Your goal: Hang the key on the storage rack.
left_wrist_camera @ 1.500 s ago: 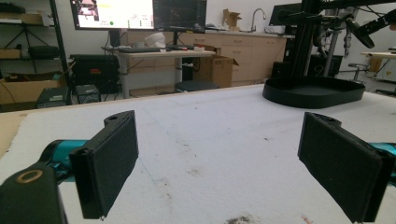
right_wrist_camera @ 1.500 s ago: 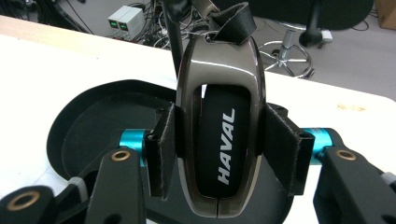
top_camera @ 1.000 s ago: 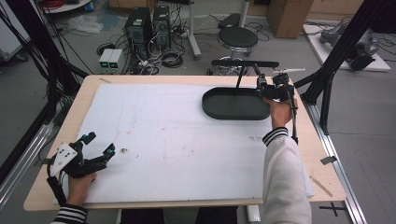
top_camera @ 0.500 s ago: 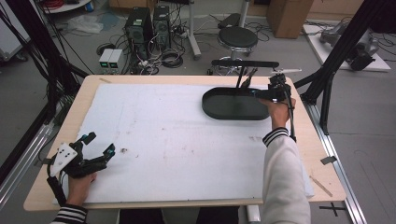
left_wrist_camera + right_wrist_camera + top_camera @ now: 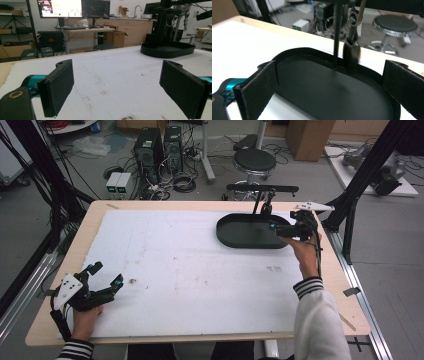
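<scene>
A wooden bench (image 5: 350, 315) carries a white, lightly stained sheet (image 5: 200, 270) over most of its top. Beyond its far edge the grey floor holds 2 computer towers (image 5: 159, 145), coils of cable and a round black stool (image 5: 255, 160). The left gripper view looks across the sheet to a desk with 2 monitors (image 5: 73, 8) and wooden cabinets.

A black oval tray (image 5: 235, 232) lies on the sheet near the far right corner, with a thin black stand (image 5: 260, 190) rising at its far rim and a wrench-like tool (image 5: 352, 30) hanging there, blurred.

The left hand-held gripper (image 5: 102, 282) rests low on the sheet at the near left corner, jaws spread wide with nothing between them. The right hand-held gripper (image 5: 277, 230) is held at the tray's right end, pointing left over it; its jaws have just been opening and stand wide, nothing between them, the tray floor below.
</scene>
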Demonstrator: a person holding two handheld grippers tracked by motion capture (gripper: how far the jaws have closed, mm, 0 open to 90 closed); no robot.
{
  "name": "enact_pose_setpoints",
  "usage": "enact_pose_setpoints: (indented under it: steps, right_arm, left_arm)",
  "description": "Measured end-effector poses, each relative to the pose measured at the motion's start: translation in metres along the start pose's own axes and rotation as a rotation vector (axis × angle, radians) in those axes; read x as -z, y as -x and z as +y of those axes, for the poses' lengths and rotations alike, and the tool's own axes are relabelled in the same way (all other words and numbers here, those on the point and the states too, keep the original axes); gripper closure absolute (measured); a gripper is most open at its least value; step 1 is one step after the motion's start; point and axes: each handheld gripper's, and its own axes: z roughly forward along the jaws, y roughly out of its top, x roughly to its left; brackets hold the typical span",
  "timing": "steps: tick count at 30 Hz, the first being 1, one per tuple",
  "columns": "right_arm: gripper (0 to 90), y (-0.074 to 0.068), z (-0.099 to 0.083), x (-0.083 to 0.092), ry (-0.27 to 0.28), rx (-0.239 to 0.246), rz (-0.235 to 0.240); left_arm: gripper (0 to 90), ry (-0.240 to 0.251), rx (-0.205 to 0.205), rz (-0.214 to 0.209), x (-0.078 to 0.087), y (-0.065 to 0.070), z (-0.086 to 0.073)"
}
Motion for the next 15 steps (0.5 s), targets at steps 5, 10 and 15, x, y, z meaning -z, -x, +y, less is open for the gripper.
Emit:
enact_pose_setpoints:
  steps: [5,10,15]
  right_arm:
    - [0.3,-0.015,-0.028,0.027,0.107,0.023,0.088]
    - [0.3,-0.034,-0.051,0.057,0.206,0.061,0.138]
    - [0.3,-0.046,-0.081,0.073,0.270,0.096,0.156]
  left_arm:
    - [12.6,0.004,-0.007,-0.001,0.000,0.001,0.000]
    - [12.6,0.006,-0.009,-0.001,0.001,0.001,0.000]
    - [12.6,0.008,-0.014,-0.002,0.001,0.001,0.000]
